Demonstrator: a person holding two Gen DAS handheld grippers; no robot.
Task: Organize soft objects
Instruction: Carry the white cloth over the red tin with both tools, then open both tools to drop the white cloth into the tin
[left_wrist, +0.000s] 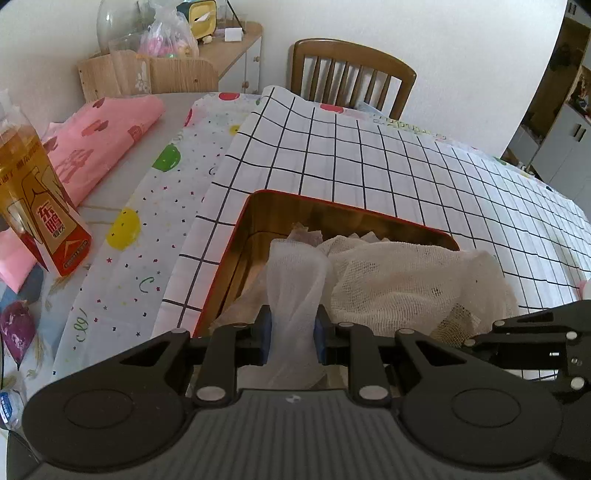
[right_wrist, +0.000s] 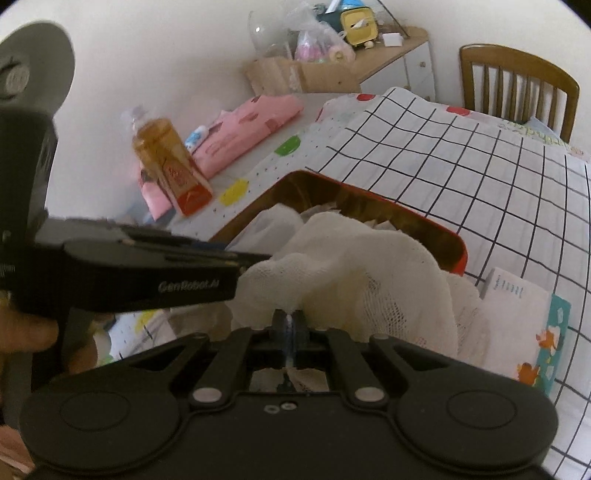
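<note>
Tabletop carries a black-grid white cloth over a dotted sheet. Red-rimmed tin with gold interior sits on the grid cloth. White gauze is heaped in and over the tin's near side, spilling past the rim. Left gripper: blue-padded fingers pinch a twisted strand of gauze. Right gripper: fingers pressed nearly together on a gauze edge. Amber bottle stands left of the tin, well apart.
</note>
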